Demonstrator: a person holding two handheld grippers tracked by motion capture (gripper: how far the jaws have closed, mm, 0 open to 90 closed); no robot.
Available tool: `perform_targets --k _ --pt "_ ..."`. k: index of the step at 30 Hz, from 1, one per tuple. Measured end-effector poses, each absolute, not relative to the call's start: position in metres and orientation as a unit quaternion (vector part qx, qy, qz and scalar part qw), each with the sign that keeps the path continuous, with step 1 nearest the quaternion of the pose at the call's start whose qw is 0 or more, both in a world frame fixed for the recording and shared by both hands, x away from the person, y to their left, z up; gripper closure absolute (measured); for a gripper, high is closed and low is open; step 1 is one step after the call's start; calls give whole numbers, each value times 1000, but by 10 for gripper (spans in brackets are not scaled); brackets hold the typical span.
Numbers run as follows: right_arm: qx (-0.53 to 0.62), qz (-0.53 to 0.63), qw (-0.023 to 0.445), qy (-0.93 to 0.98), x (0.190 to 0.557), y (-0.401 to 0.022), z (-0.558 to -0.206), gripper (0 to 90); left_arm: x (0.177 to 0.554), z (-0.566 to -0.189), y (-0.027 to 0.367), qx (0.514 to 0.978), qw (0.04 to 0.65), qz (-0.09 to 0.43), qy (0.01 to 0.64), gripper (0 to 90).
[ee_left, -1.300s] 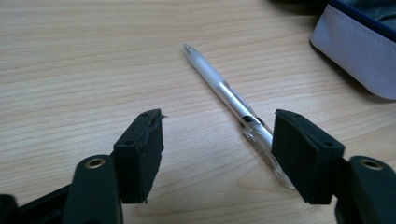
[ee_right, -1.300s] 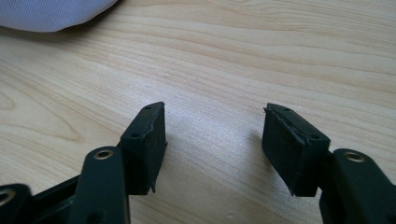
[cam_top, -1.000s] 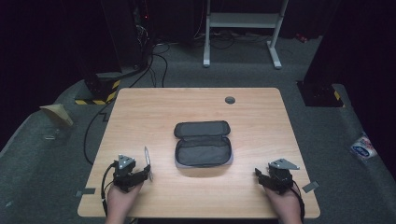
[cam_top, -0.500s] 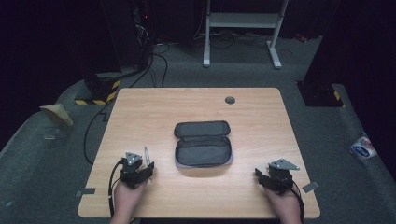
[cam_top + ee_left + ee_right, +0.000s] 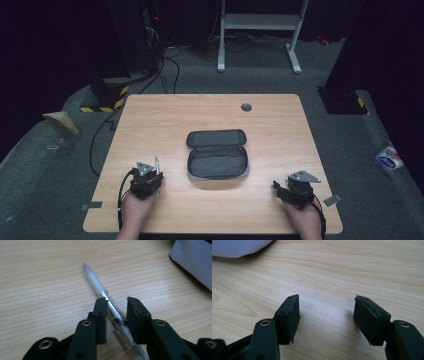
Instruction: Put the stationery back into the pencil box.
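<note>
A clear pen (image 5: 96,282) with a frosted barrel lies on the wooden table (image 5: 165,120), pointing away from me. My left gripper (image 5: 117,305) straddles its rear half, and its jaws have just been closing. The left pad (image 5: 101,315) touches the barrel, while a thin gap still shows at the right pad (image 5: 135,317). In the high view the left gripper (image 5: 151,175) sits at the front left with the pen (image 5: 156,164) sticking out ahead of it. At the front right, my right gripper (image 5: 280,189) rests open, and nothing is between its jaws (image 5: 328,306).
An open dark pencil case (image 5: 218,155) lies at the table's middle, between the two hands. Its pale edge shows in the left gripper view (image 5: 195,262) and in the right gripper view (image 5: 237,247). A small dark disc (image 5: 246,107) sits near the far edge.
The left hand has shifted a little to the right, onto the pen, and its jaws have narrowed around it. The right hand and the case have stayed still.
</note>
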State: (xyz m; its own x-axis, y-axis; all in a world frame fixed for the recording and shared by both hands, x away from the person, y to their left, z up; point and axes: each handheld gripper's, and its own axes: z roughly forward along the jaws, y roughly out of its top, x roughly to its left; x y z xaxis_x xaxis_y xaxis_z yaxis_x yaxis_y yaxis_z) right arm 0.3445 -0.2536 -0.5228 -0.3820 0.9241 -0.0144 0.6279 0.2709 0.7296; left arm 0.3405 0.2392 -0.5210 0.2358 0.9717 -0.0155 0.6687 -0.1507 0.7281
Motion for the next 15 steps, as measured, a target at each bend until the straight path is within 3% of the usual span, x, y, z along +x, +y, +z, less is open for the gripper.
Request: perform_targets --k 15 --pt "508 327 226 764 345 -254 -523 373 335 -521 239 729 324 257 545 779"
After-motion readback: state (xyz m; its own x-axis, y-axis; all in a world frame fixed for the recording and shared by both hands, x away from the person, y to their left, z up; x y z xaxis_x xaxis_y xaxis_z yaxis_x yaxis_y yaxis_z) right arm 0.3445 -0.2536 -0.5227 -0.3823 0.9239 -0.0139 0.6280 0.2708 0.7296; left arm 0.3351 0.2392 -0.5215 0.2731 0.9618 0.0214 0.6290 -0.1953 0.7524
